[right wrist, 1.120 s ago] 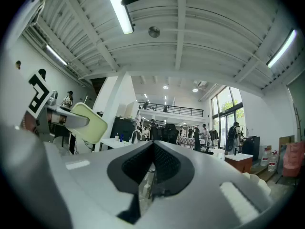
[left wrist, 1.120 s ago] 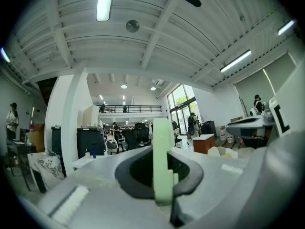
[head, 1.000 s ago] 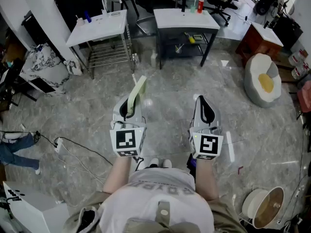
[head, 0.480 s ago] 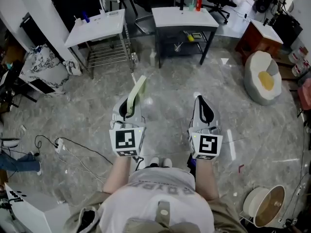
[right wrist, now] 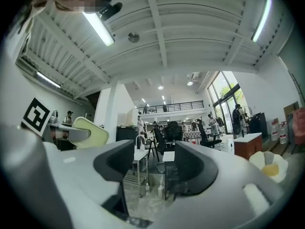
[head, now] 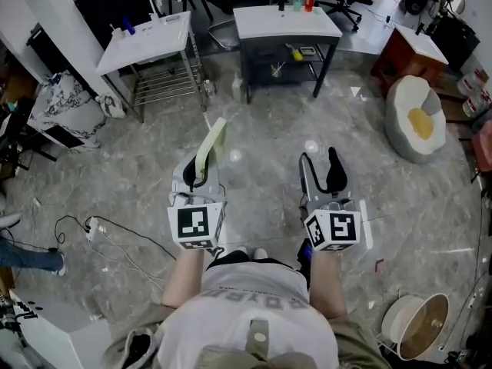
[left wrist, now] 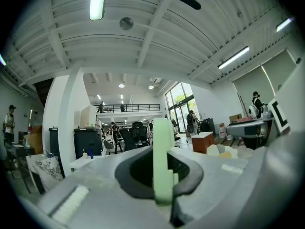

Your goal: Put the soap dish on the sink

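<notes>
While the sink stands well apart from the person, the step in hand is judged to be carriage: bring the load across the floor (head: pixel 261 137) without letting it slip.

Item one, nearest: left gripper (head: pixel 201 174), its fingers (left wrist: pixel 138 168) pinched tight on the soap dish (head: pixel 212 144).

Item two, alongside: right gripper (head: pixel 321 177), fingers opening and already wide, with nothing between them (only floor and distant furniture show through the gap).

Item three, far, ahead and to the left: sink (head: pixel 146 43), a white top with a curved tap on a metal rack. A dark table (head: pixel 284 25) with a white surface stands just to its right.

Handling advice:
- Keep the left grip firm and steady on the way, since the dish is held by a thin edge and most of it overhangs.
- At the sink, the dish will likely need turning from edge-on to flat.
- Pick a bare patch of the white surface away from the tap and the small bottles there.
- Lower until it rests before letting go.

Description of the soap dish: pale green, thin and flat, with rounded corners. It stands on edge and reaches forward past the fingers. Its hollow side cannot be made out.
</notes>
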Action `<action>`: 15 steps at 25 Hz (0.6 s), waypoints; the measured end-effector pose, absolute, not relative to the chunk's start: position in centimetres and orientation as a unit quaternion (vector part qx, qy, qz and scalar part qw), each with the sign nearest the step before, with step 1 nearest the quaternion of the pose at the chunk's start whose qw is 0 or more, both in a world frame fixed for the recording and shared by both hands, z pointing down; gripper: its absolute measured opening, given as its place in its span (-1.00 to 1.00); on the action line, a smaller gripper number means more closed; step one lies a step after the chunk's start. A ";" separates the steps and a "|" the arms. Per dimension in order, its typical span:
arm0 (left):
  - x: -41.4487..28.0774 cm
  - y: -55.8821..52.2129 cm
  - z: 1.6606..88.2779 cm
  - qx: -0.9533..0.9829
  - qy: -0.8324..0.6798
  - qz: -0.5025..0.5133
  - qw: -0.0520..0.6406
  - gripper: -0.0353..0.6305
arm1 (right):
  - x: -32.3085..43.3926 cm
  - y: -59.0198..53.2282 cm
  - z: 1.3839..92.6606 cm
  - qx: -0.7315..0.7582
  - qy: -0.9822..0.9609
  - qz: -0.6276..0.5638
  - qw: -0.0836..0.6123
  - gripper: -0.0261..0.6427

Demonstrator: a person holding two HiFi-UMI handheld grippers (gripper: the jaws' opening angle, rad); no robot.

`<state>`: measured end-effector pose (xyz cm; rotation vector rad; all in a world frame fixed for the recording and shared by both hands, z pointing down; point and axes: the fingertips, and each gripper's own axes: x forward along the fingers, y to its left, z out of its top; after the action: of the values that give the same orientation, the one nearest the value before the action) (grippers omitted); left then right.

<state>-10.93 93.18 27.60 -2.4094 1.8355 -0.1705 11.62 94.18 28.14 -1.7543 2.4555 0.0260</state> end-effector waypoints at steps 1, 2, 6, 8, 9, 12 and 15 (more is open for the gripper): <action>-10.6 93.1 27.8 -0.792 0.605 -0.056 0.052 -0.85 | 12.1 94.0 28.5 -0.582 0.811 0.007 0.060 -0.16; -10.4 93.0 28.1 -0.791 0.607 -0.057 0.051 -0.85 | 12.6 93.8 28.8 -0.583 0.810 0.005 0.058 -0.12; -10.6 91.8 29.7 -0.786 0.612 -0.077 0.050 -0.85 | 13.5 92.5 29.9 -0.585 0.809 -0.008 0.053 -0.09; -10.7 90.5 30.2 -0.785 0.613 -0.082 0.041 -0.85 | 13.6 91.3 30.6 -0.583 0.811 -0.013 0.045 -0.08; -10.6 89.6 30.4 -0.785 0.613 -0.082 0.035 -0.85 | 13.6 90.6 30.9 -0.582 0.812 -0.014 0.040 -0.08; -10.5 86.6 30.7 -0.792 0.605 -0.081 0.033 -0.85 | 13.8 88.1 31.7 -0.584 0.811 -0.017 0.033 -0.07; -10.8 83.1 31.1 -0.796 0.599 -0.082 0.038 -0.85 | 13.5 85.1 32.6 -0.590 0.806 -0.022 0.031 -0.07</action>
<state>-10.84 83.10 31.06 -2.4414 1.8375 -0.2515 13.50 85.14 32.59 -1.8187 2.4846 -0.0666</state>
